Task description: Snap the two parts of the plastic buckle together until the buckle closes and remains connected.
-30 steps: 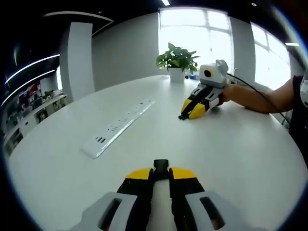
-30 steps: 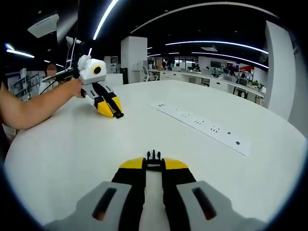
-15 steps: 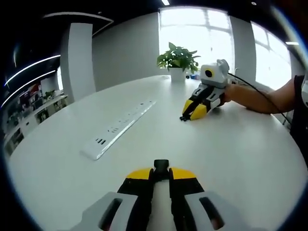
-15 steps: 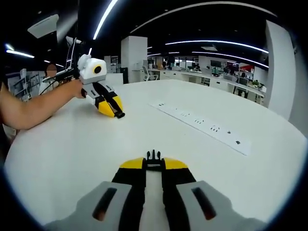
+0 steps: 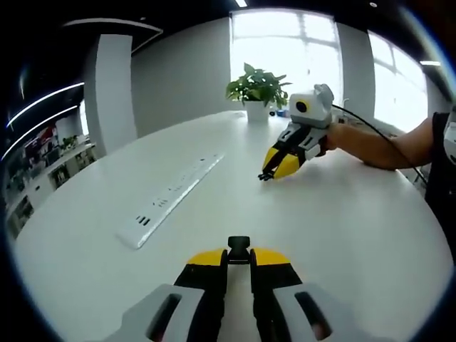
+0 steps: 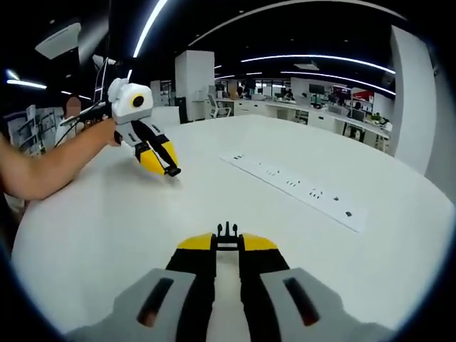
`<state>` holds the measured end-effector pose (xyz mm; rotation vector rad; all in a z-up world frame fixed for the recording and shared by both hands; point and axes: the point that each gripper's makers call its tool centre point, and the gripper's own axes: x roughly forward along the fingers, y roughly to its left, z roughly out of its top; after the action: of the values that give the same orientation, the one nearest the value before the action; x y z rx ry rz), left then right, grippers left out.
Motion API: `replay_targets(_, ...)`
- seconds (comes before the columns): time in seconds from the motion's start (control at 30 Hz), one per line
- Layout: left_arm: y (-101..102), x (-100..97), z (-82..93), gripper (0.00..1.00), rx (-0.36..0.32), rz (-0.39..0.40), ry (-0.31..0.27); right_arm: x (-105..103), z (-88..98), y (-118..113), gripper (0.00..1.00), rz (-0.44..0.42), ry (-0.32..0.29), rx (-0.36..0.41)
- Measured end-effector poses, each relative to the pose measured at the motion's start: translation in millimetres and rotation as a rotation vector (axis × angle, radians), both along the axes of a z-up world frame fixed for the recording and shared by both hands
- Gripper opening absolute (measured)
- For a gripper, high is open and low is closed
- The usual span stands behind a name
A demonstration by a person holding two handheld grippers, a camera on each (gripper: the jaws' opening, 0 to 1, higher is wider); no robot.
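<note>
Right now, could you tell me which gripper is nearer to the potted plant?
Right. The right gripper sits just before the potted plant; the left gripper is across the table.

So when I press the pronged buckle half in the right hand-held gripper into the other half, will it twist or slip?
Probably a little. The pronged buckle half is small, hard-looking plastic pinched at the very tips of the right hand-held gripper, so it could pivot. It looks light and stiff, not floppy. The socket half sits similarly in the left hand-held gripper.
</note>
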<state>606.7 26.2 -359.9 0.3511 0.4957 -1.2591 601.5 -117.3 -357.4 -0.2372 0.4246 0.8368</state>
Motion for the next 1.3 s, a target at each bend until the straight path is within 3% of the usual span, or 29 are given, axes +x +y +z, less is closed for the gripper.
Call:
replay_targets(0.27,0,-4.5,22.5,0.10,-0.046,-0.014,0.007,3,21.0,-3,0.10,0.001,-0.057,0.004)
replay_targets(0.6,-6,-8.9,40.9,0.10,-0.022,-0.028,-0.071,-4,58.9,-9,0.10,0.017,-0.099,0.024)
replay_targets(0.73,-5,-12.3,56.6,0.10,-0.037,-0.019,-0.078,-8,76.4,-15,0.10,0.007,-0.117,0.048)
replay_targets(0.87,-8,-15.4,71.1,0.10,-0.062,-0.013,-0.083,-11,80.7,-12,0.10,0.017,-0.116,0.041)
replay_targets(1.0,-12,-18.4,83.2,0.10,-0.108,-0.008,-0.047,-16,85.5,-8,0.10,0.037,-0.115,0.037)
replay_targets(1.3,-14,-18.8,85.9,0.10,-0.099,-0.013,-0.057,-21,98.4,-12,0.10,0.045,-0.131,0.035)
